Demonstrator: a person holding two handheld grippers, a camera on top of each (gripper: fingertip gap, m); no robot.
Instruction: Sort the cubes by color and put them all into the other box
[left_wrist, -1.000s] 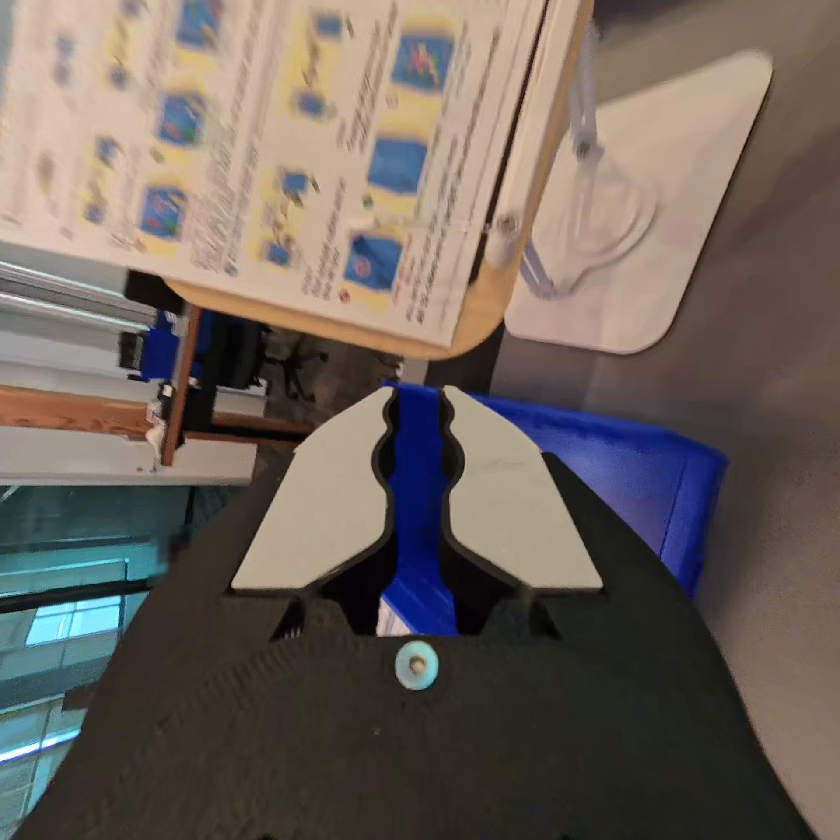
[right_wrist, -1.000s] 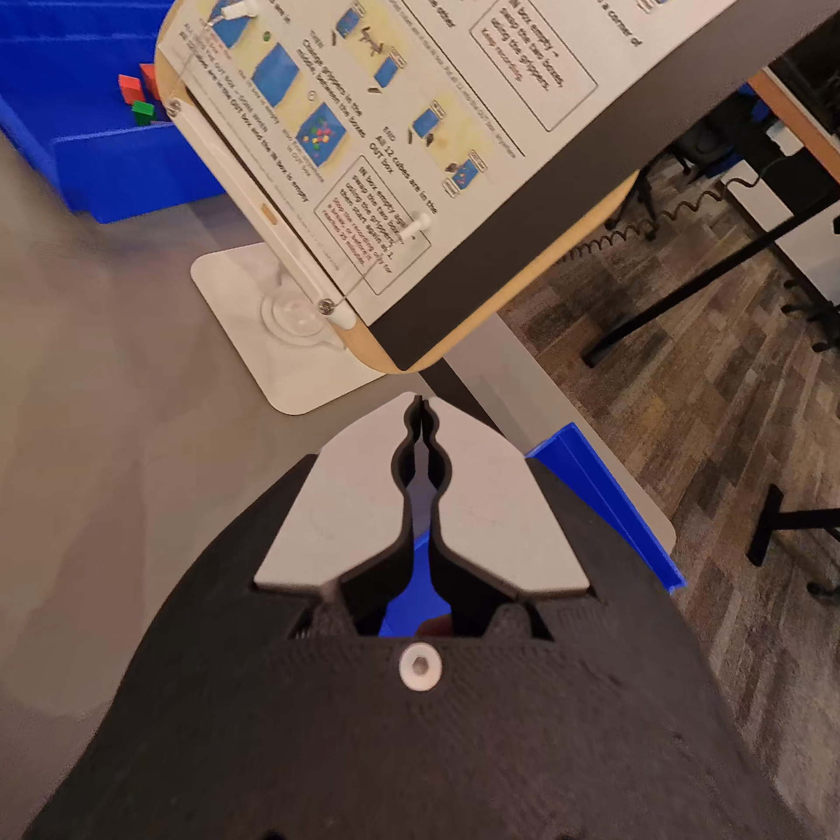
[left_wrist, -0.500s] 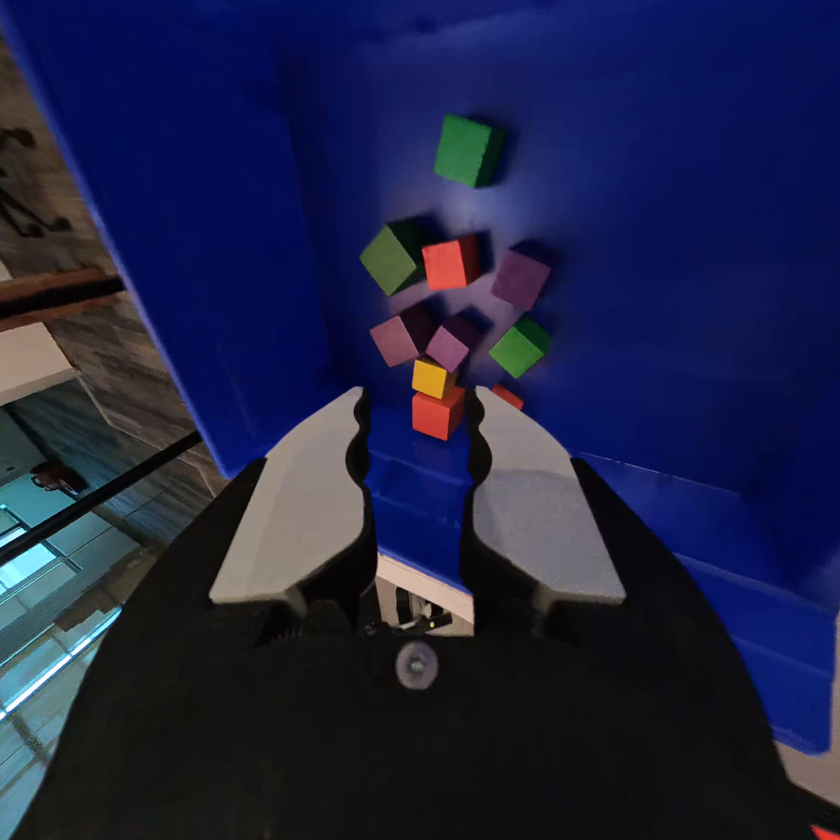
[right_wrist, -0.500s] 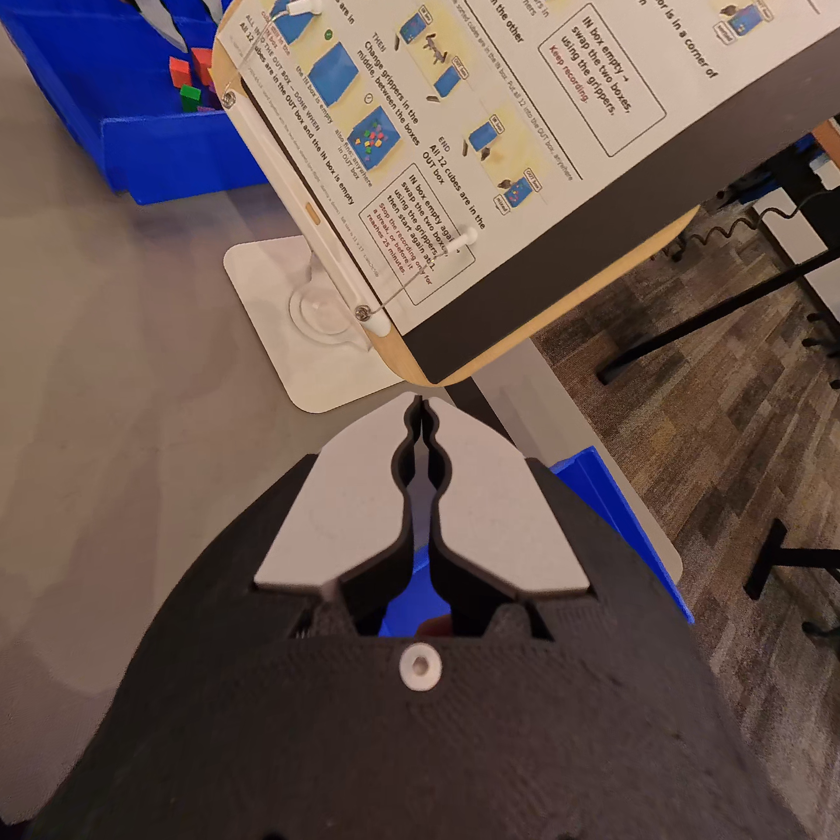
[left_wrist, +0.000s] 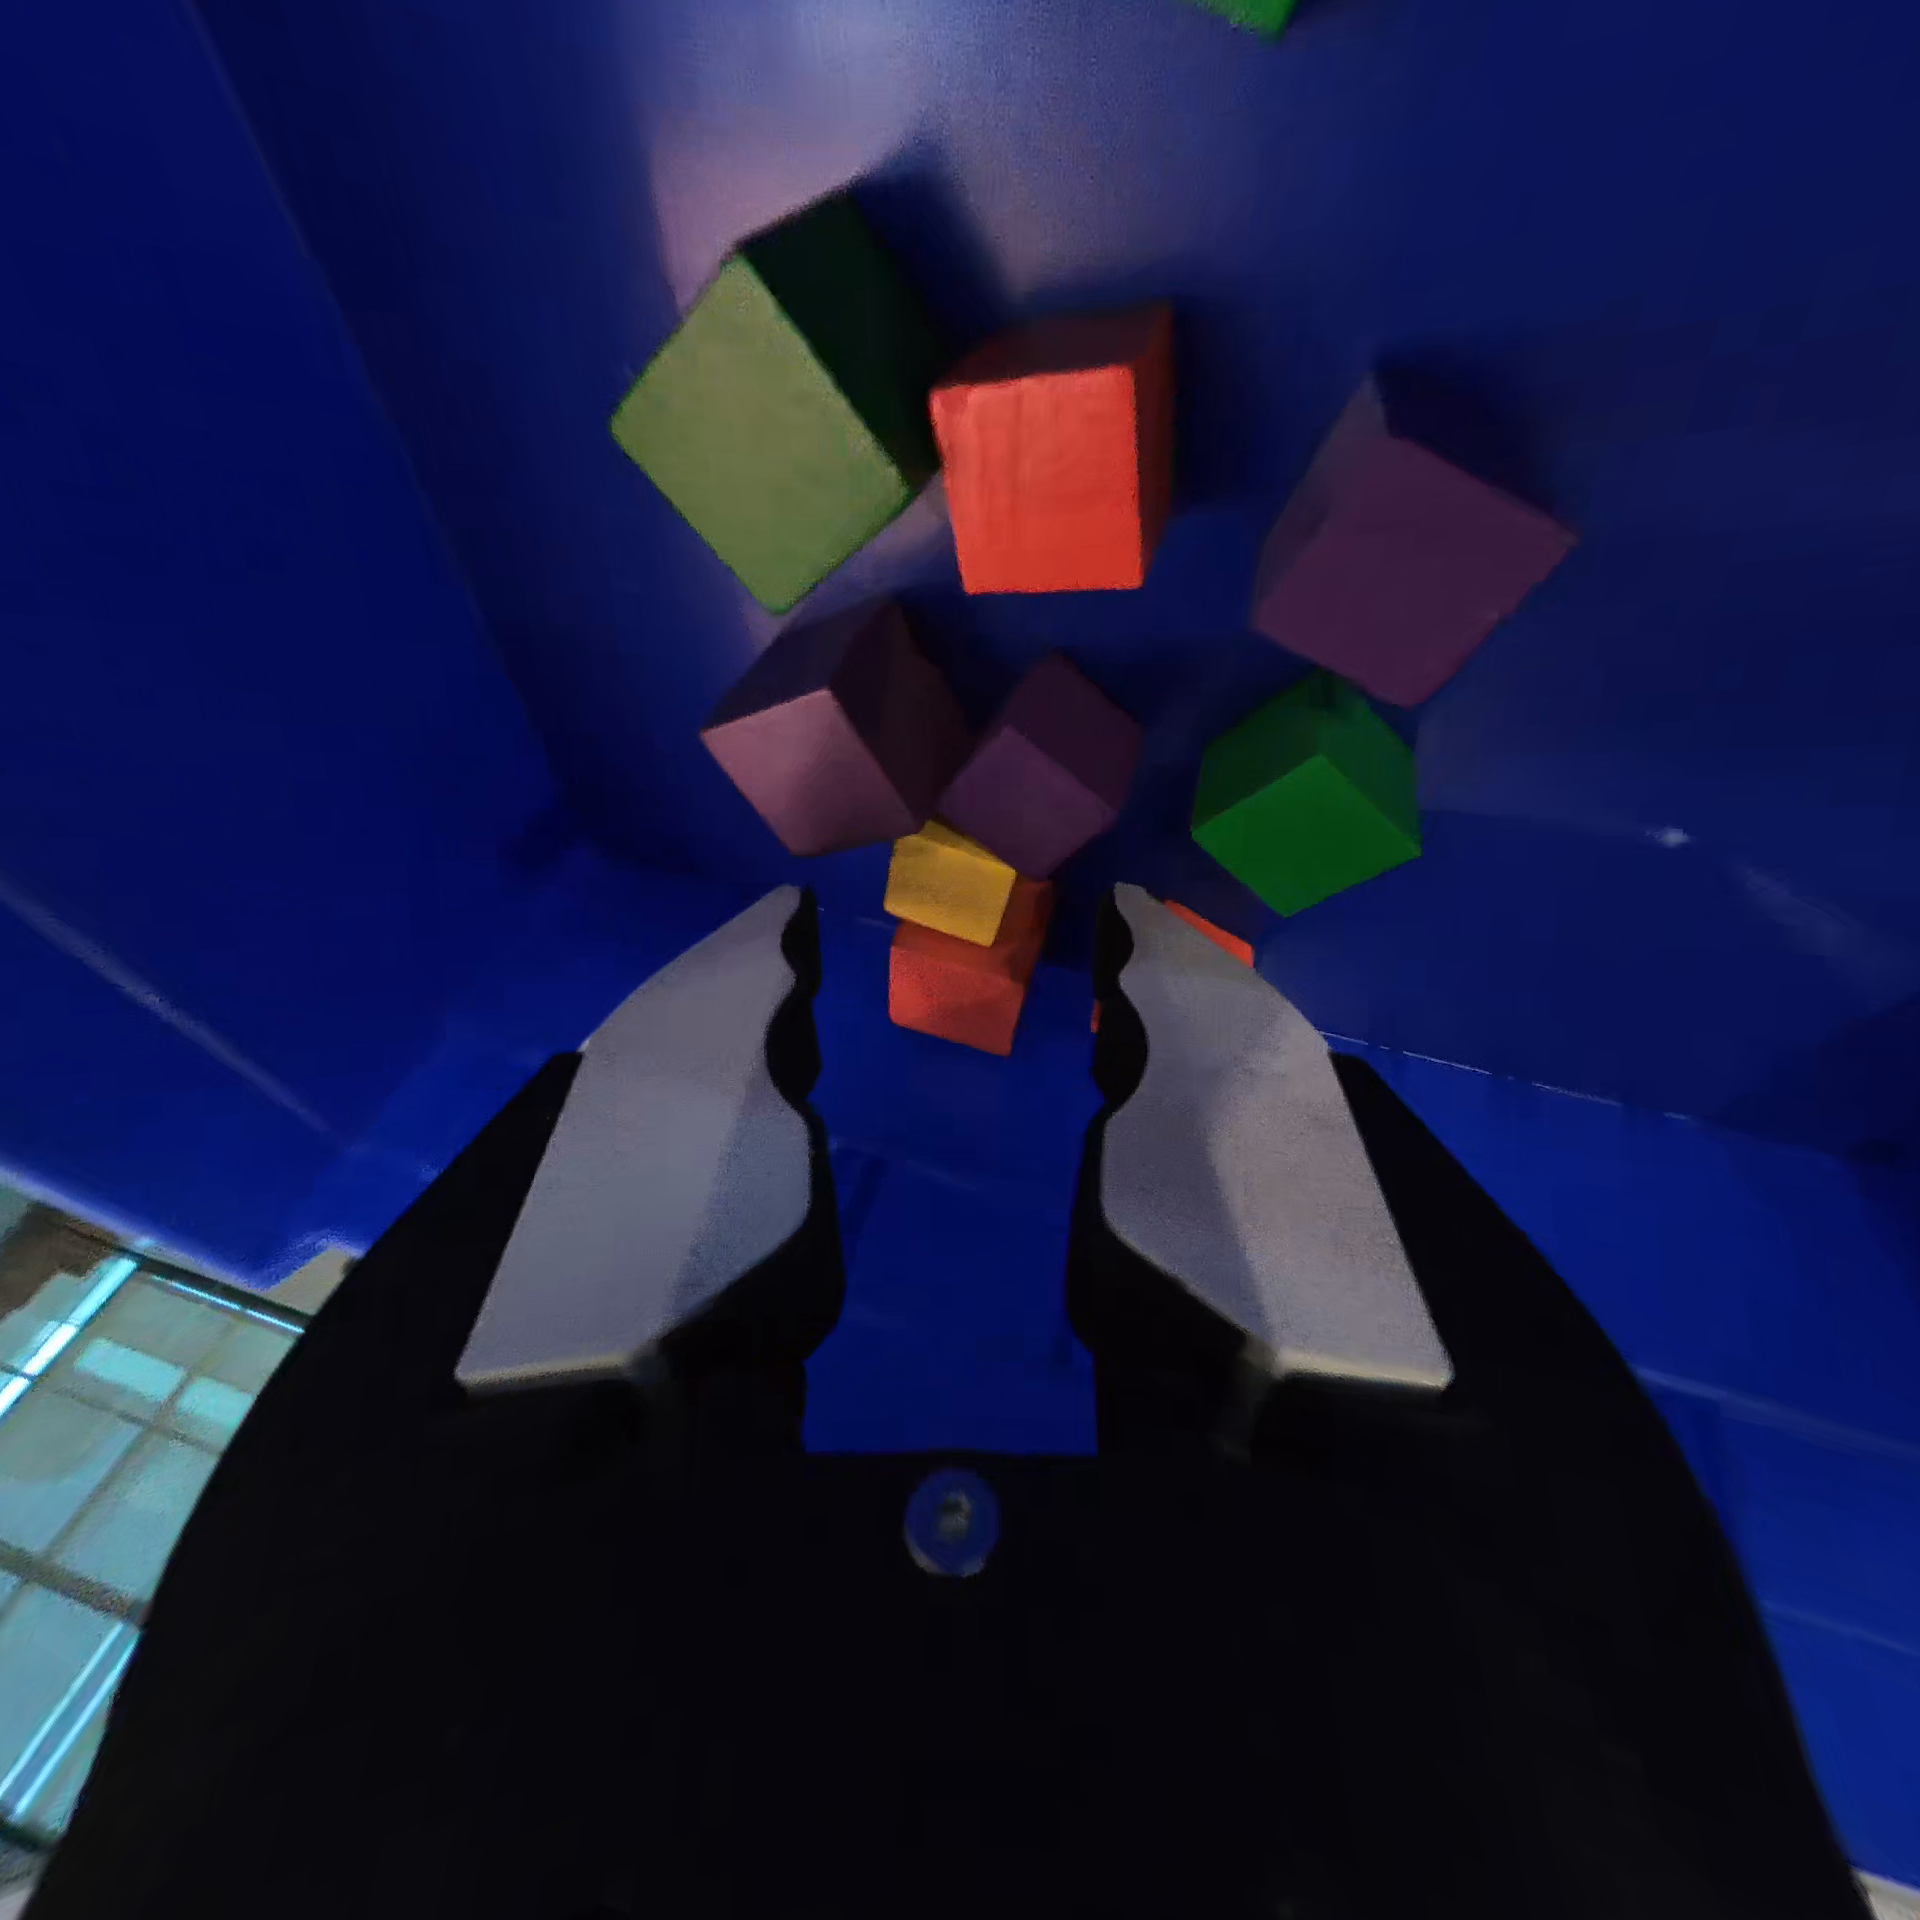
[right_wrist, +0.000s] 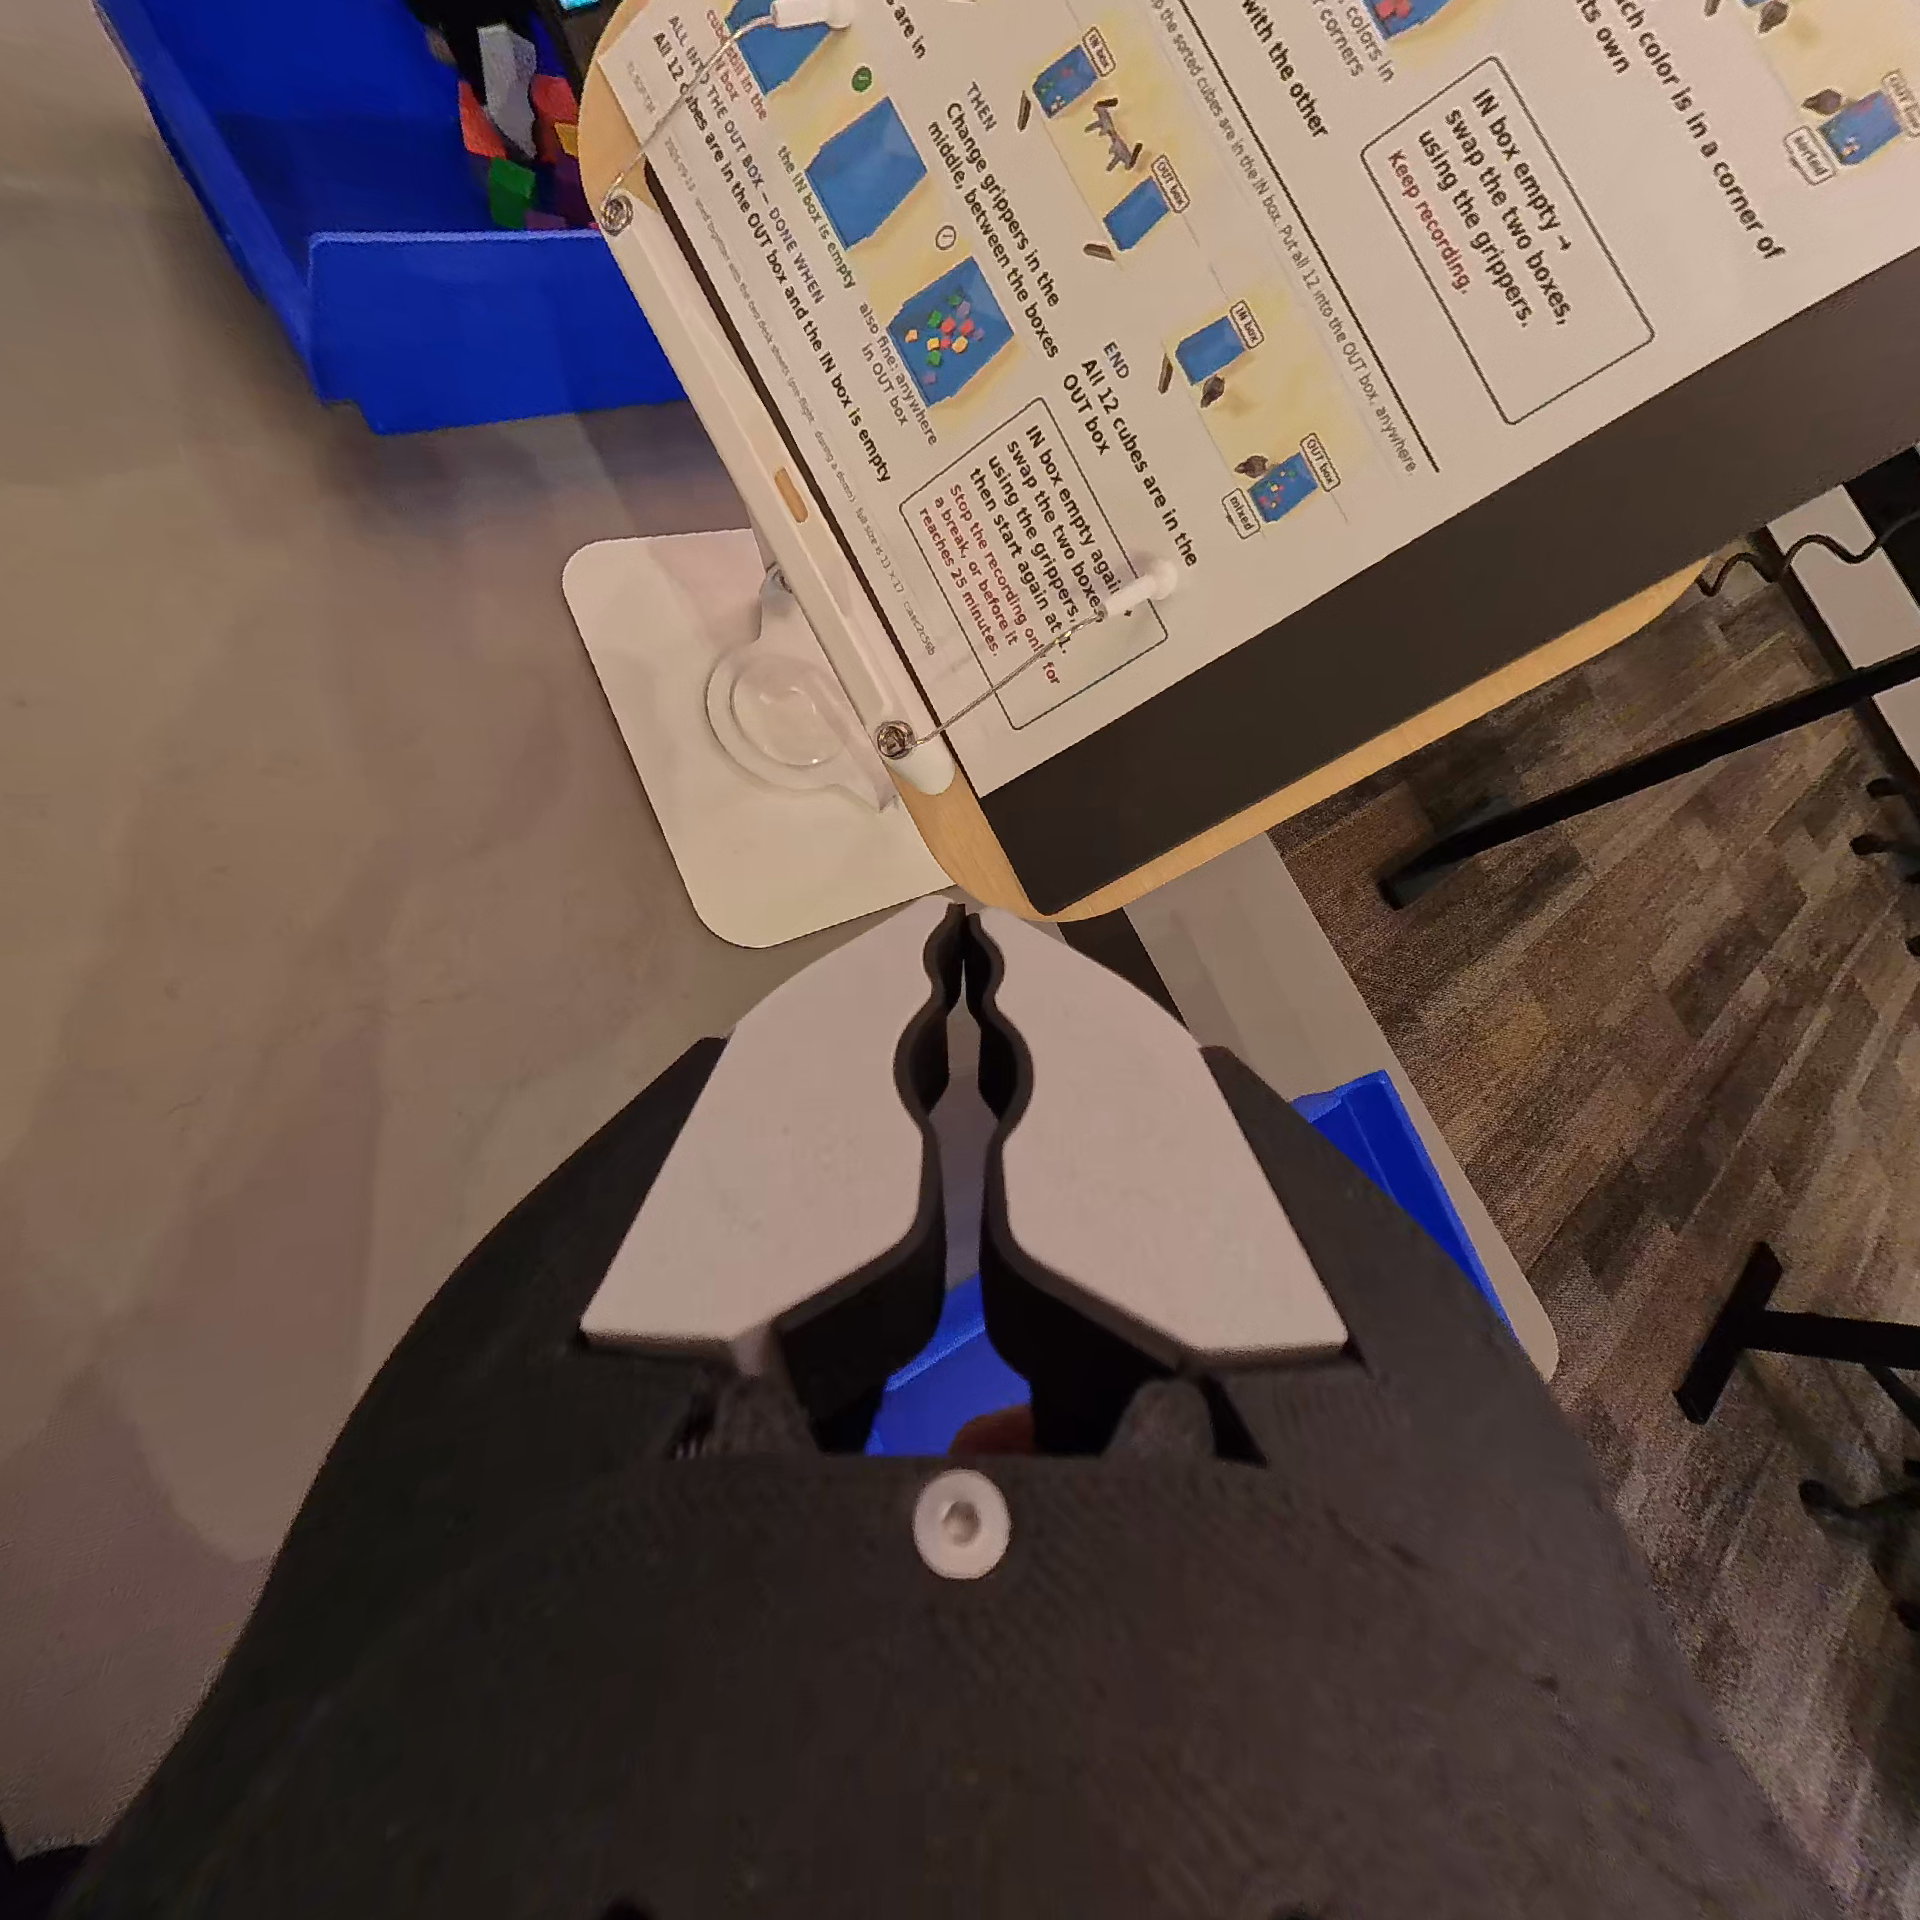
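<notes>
The left gripper (left_wrist: 956, 935) hangs inside the blue box (left_wrist: 312, 623) with its jaws spread wide and nothing between them, pointed at a loose cluster of cubes on the box floor. Dead ahead at twelve o'clock, just past the fingertips, a yellow cube (left_wrist: 948, 883) rests on top of a red cube (left_wrist: 956, 992), and this small stack sits centred on the gap between the fingers. Beyond it lie two purple cubes (left_wrist: 831, 748), touching one another, then a light green cube (left_wrist: 758, 457) at eleven o'clock beside another red cube (left_wrist: 1044, 468); a dark green cube (left_wrist: 1304, 805) and a third purple cube (left_wrist: 1403, 551) lie at one to two o'clock. Another red cube is partly hidden behind the right finger. The stack appears the likely target, needing a short straight advance. The right gripper (right_wrist: 961, 920) is empty, its fingers pressed together at the tips, held over the grey table (right_wrist: 260, 831) near an instruction board (right_wrist: 1195, 416) on a white stand base (right_wrist: 665, 665), with a second blue box (right_wrist: 1382, 1164) beneath it; the left is clearly the nearer one.
</notes>
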